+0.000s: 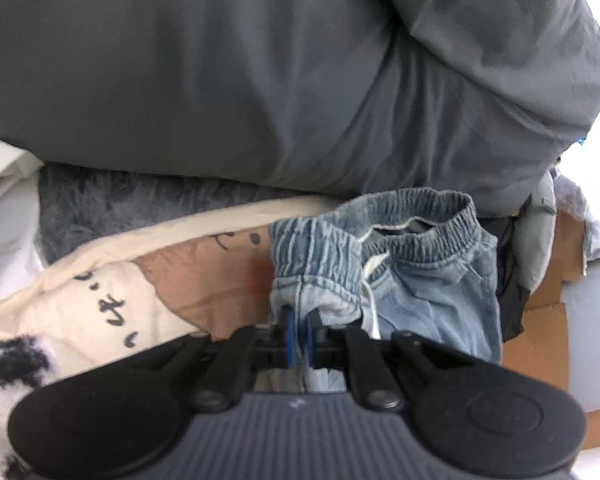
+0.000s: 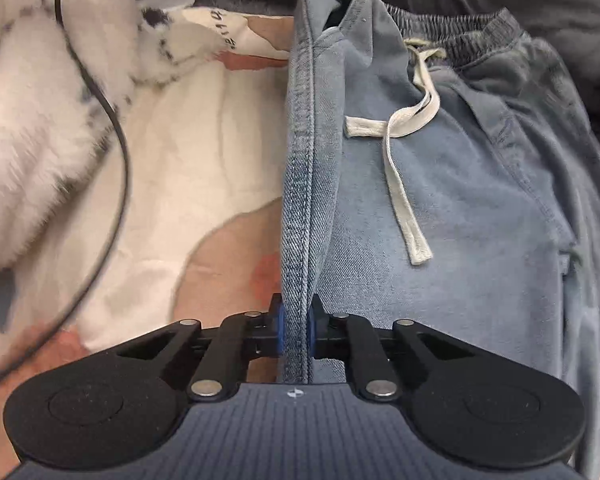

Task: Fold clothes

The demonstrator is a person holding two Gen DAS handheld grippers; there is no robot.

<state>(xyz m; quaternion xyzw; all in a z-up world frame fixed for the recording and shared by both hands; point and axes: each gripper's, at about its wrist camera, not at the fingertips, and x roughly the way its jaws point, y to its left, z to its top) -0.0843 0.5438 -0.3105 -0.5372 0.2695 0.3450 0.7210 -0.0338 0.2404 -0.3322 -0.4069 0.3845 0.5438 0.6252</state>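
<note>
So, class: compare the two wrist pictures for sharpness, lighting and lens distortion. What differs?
Left wrist view: soft all over, the denim shorts slightly hazy, blown-out white at the right edge, fisheye bending the grey bedding. Right wrist view: shorts' seam crisp, but the fluffy white fabric and black cable smear with motion blur.

The denim trousers (image 2: 460, 200) lie on the printed bedcover (image 2: 188, 168), their elastic waistband (image 2: 460, 32) at the far end against a bulky duvet (image 1: 260, 72) behind. A drawstring (image 2: 404, 160) trails down their front. Left of them, a fluffy spotted blanket (image 2: 32, 140) rests on the bedcover with a cable (image 2: 118, 128) running across it. A cardboard box (image 1: 548, 320) sits to the right.
</note>
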